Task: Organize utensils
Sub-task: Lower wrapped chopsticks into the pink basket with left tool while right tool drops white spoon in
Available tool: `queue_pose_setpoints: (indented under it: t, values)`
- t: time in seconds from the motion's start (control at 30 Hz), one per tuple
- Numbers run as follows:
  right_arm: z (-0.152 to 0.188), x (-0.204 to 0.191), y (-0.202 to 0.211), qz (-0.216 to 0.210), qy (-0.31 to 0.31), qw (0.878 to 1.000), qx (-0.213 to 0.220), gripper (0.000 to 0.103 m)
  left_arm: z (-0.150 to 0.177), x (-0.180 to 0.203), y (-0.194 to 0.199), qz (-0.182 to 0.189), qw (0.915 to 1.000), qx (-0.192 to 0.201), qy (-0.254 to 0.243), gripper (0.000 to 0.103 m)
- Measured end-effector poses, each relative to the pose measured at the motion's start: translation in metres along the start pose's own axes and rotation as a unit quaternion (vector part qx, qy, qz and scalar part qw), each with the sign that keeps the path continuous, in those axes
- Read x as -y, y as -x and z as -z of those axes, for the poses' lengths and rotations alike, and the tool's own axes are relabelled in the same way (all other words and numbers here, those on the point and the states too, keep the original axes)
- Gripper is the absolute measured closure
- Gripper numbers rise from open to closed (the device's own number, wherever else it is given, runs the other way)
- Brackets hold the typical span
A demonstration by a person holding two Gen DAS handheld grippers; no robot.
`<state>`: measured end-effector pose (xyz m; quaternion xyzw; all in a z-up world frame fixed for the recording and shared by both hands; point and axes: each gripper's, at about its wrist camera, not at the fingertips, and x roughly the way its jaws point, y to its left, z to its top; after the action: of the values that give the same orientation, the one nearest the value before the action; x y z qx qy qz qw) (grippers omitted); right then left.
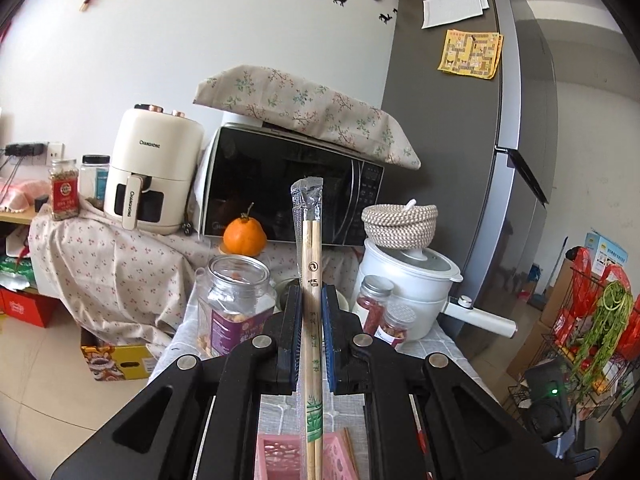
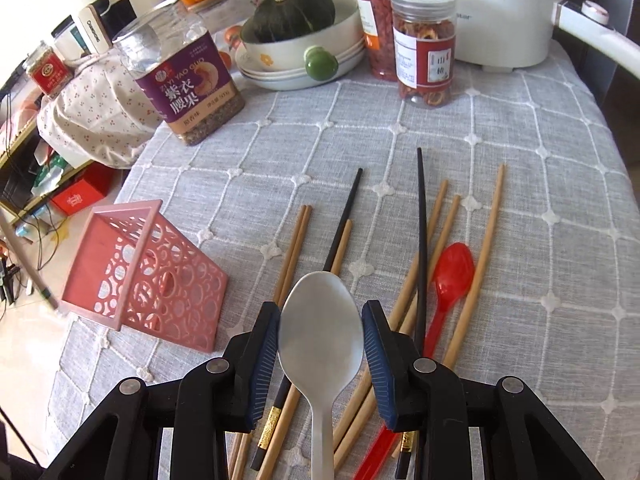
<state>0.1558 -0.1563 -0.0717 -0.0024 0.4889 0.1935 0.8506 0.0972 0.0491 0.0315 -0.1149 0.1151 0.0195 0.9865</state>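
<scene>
**Both grippers loaded, holder waiting**

Left gripper (image 1: 311, 312) pinches wrapped bamboo chopsticks (image 1: 311, 248) upright, lower ends over the pink holder (image 1: 276, 456). Right gripper (image 2: 320, 332) spans a metal spoon (image 2: 320, 328), lifted above loose chopsticks (image 2: 440, 240); contact unclear.

Both views are bright with soft daylight and sharp at the centre. Fisheye bending curves the fridge (image 1: 472, 120) and darkens the corners. Glare sits on the steel spoon (image 2: 320, 332) and clear jar (image 2: 160, 40); shadows under the chopsticks (image 2: 440, 260) stay faint.
</scene>
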Motion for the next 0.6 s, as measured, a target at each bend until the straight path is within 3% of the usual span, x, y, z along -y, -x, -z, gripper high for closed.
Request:
queue_pose_setpoints:
  t: [0.37, 0.5, 0.6]
  values:
    - [0.000, -0.001, 0.025, 0.006, -0.022, 0.998, 0.066, 0.065, 0.034, -0.014, -0.038, -0.061, 0.9980, -0.016, -0.012, 0.093]
    - [-0.001, -0.005, 0.036, 0.004, -0.029, 0.995, 0.098, 0.065, 0.045, -0.018, -0.047, -0.062, 0.9965, -0.053, -0.016, 0.092]
    - [-0.003, -0.011, 0.045, 0.004, -0.028, 0.992, 0.125, 0.065, 0.048, -0.020, -0.054, -0.045, 0.9931, -0.108, -0.015, 0.088]
